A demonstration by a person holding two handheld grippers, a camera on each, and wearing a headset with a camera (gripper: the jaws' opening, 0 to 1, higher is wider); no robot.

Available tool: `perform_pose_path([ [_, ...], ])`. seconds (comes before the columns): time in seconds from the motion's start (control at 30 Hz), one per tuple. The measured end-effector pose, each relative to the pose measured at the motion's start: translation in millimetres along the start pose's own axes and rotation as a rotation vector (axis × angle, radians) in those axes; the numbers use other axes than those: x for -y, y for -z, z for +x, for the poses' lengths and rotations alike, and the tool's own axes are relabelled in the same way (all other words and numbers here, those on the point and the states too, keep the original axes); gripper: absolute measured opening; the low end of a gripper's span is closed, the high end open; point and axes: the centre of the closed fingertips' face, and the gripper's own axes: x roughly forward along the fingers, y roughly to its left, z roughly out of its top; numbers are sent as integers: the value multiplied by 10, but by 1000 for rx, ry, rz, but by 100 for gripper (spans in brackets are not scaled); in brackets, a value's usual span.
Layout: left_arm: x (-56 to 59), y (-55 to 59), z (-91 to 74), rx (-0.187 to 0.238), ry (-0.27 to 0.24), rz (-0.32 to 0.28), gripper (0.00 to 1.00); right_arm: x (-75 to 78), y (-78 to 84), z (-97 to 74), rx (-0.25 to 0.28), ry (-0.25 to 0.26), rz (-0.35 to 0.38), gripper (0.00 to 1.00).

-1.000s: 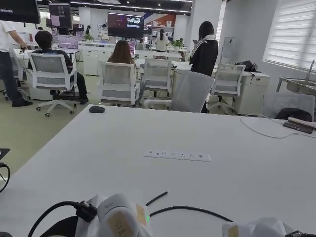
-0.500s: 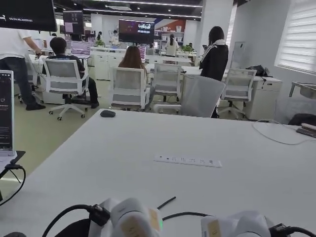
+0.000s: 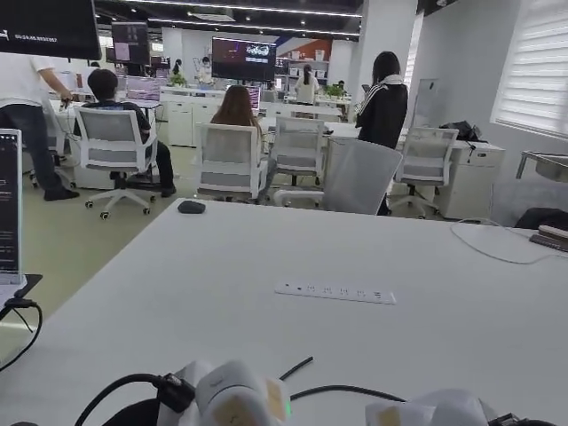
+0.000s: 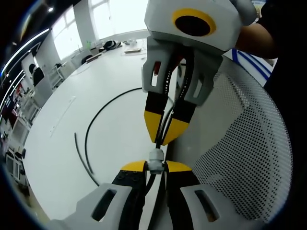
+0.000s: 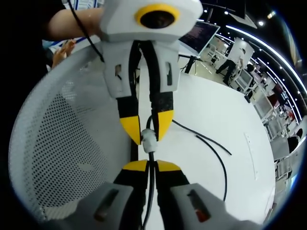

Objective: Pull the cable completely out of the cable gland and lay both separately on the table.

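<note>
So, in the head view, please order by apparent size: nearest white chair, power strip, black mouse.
Largest: nearest white chair
Then: power strip
Smallest: black mouse, though it lies farther away than the strip.

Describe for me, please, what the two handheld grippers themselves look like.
Both match. The left gripper and the right gripper have pale grey moulded bodies with slotted openings and black jaws ending in yellow wedge tips. In the head view, a black lead plugs into one gripper's white housing.
</note>
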Motion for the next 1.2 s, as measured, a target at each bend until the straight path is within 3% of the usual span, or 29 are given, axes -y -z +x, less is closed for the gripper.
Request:
perform_pose_path([
  [0.77, -51, 101, -48, -16, -16, -22, 15, 94, 672, -146, -141, 57, 50, 3],
  [0.87, -50, 100, -40, -17, -15, -21, 15, 104, 789, -155, -176, 65, 60, 3],
  [1.07, -54, 101, -32, -18, -17, -25, 15, 146, 1057, -165, -301, 101, 67, 3],
  [1.17, -58, 96, -30, -16, -20, -30, 15, 151, 1052, -153, -297, 104, 112, 4],
  [1.2, -62, 101, -31, -19, -22, -29, 15, 152, 1021, -148, -291, 106, 118, 9],
])
